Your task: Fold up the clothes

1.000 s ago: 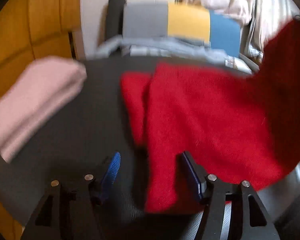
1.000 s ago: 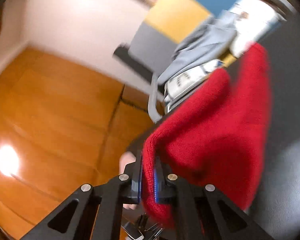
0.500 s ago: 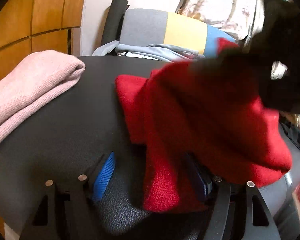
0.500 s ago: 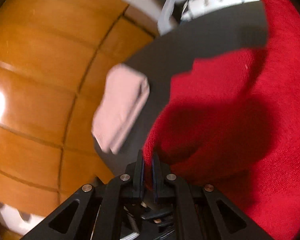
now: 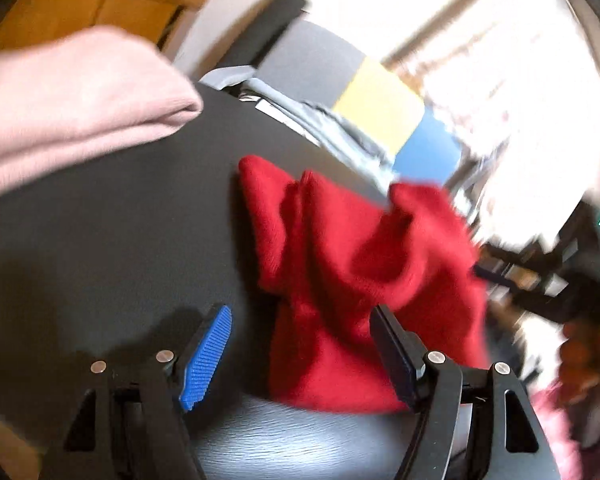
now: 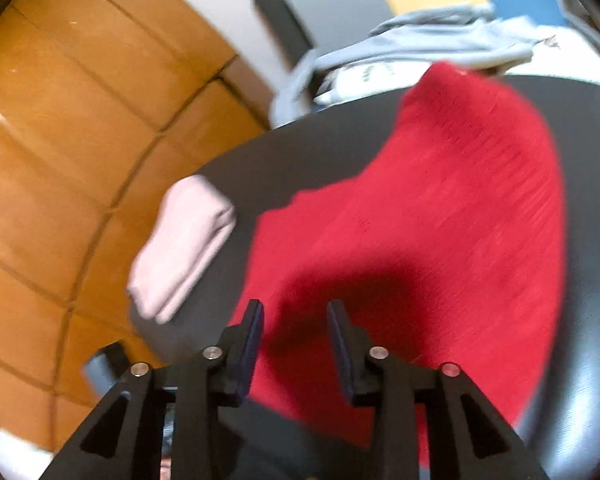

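Red knit garment (image 5: 364,280): lies bunched and doubled over on the dark round table (image 5: 112,240), so one layer rests on another.
Left gripper (image 5: 300,344): my jaws stand wide apart, holding nothing; the near edge of the red knit sits between them.
Right gripper (image 6: 296,336): parted, holding nothing, poised above the red cloth (image 6: 440,240).
Pink folded garment (image 6: 184,244): set aside at the table's edge, apart from the red one, keeping the working space free.
Grey clothes (image 6: 420,44): heaped on the chair beyond the table.
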Demonstrator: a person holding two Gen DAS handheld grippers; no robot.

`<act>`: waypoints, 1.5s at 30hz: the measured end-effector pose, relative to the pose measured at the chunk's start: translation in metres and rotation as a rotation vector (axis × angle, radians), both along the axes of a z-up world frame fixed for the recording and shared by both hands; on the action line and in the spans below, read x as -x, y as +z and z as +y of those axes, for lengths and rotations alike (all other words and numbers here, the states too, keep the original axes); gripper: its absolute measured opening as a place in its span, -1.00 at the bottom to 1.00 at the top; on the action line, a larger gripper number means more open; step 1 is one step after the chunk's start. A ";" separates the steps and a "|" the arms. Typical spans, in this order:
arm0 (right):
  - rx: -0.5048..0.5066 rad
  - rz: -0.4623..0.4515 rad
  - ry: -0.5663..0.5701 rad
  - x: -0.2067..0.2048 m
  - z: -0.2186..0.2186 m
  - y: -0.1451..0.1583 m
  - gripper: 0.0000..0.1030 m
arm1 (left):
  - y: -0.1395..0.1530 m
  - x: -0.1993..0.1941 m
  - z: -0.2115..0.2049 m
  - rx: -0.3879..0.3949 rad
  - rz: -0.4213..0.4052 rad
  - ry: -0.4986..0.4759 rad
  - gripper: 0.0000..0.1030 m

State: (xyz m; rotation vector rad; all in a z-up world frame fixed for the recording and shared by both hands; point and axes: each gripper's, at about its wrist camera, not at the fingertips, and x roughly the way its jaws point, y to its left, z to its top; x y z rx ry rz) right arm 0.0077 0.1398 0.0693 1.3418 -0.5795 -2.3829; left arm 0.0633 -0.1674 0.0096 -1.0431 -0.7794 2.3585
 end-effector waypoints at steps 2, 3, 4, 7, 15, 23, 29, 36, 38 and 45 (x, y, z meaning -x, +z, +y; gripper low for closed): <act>-0.089 -0.022 -0.028 0.020 -0.006 0.009 -0.32 | 0.006 0.005 -0.003 -0.065 -0.033 0.012 0.43; -0.134 -0.033 -0.043 0.031 -0.010 0.013 -0.31 | 0.009 0.010 -0.002 -0.082 -0.048 0.007 0.43; -0.176 -0.049 -0.056 0.042 -0.014 0.016 -0.31 | 0.012 0.017 0.002 -0.086 -0.061 -0.001 0.43; -0.284 -0.113 -0.110 0.080 -0.032 0.013 -0.31 | 0.016 0.030 0.017 -0.026 -0.080 -0.024 0.43; -0.632 -0.216 -0.091 0.110 -0.051 -0.035 -0.31 | -0.008 0.039 0.034 -0.052 -0.181 -0.054 0.43; -0.362 -0.101 -0.059 0.084 -0.032 -0.018 -0.81 | -0.009 0.045 0.026 -0.105 -0.171 -0.076 0.43; -0.138 -0.036 0.041 0.059 -0.041 0.012 -0.81 | -0.011 0.052 0.009 -0.213 -0.176 -0.047 0.45; 0.002 -0.116 0.167 0.047 -0.072 -0.018 -0.80 | -0.017 0.049 -0.004 -0.299 -0.183 -0.042 0.52; 0.056 -0.167 0.189 0.049 -0.079 -0.039 -0.80 | -0.017 0.048 -0.001 -0.284 -0.170 -0.070 0.52; 0.237 -0.133 0.243 0.060 -0.091 -0.027 -0.81 | -0.019 0.042 -0.007 -0.324 -0.126 -0.121 0.56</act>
